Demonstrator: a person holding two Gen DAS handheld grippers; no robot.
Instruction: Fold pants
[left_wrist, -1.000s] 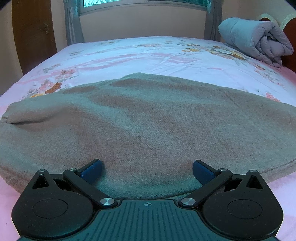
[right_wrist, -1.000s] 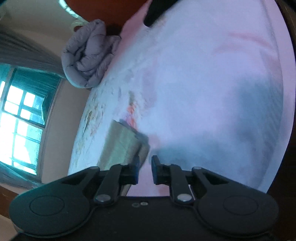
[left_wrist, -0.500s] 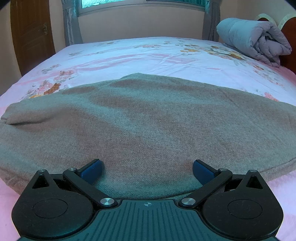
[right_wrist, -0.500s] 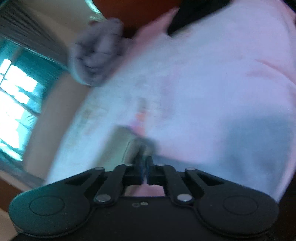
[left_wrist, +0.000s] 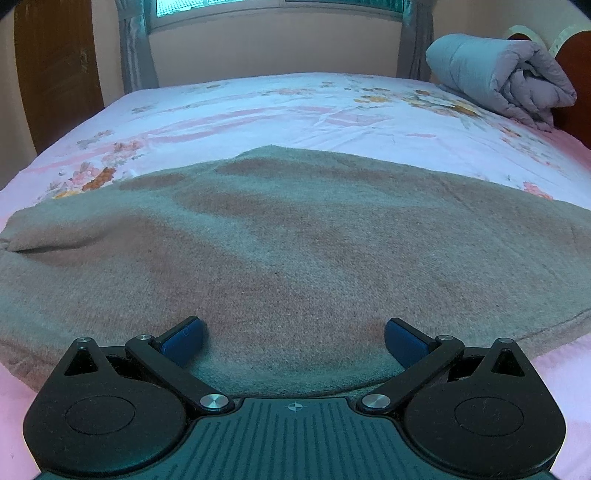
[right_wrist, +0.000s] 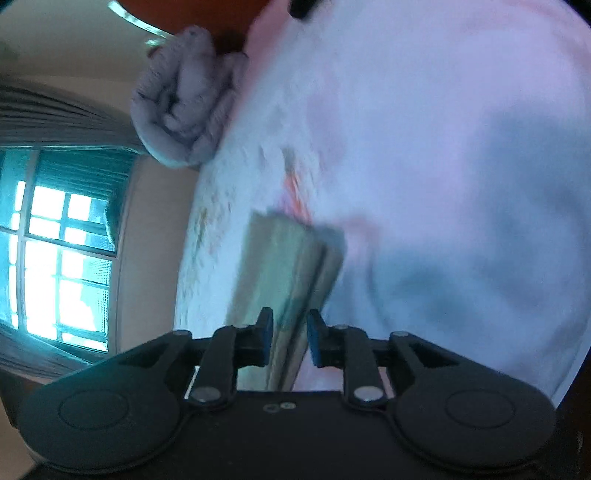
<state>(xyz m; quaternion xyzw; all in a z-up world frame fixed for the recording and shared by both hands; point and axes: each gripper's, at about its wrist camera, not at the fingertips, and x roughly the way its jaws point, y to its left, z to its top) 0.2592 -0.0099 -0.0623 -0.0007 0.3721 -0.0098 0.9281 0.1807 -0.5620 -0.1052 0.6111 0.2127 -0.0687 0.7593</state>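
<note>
Grey-brown pants (left_wrist: 295, 251) lie spread flat across the near part of the bed, filling the left wrist view. My left gripper (left_wrist: 293, 343) is open, its blue pads resting on the near edge of the fabric with nothing between them. In the tilted, blurred right wrist view, a folded end of the pants (right_wrist: 291, 273) runs between the fingers of my right gripper (right_wrist: 290, 339). The jaws stand a little apart on each side of the layered cloth; whether they pinch it is unclear.
The bed has a pink and white floral sheet (left_wrist: 295, 110). A rolled grey quilt (left_wrist: 498, 74) lies at the far right by the headboard, also in the right wrist view (right_wrist: 184, 107). A window (right_wrist: 55, 258), curtains and a wooden door (left_wrist: 55, 74) lie beyond.
The right gripper's jaws closed almost fully half a second ago and now stand wider, with the folded end of the pants between them. The left gripper has hardly moved.
</note>
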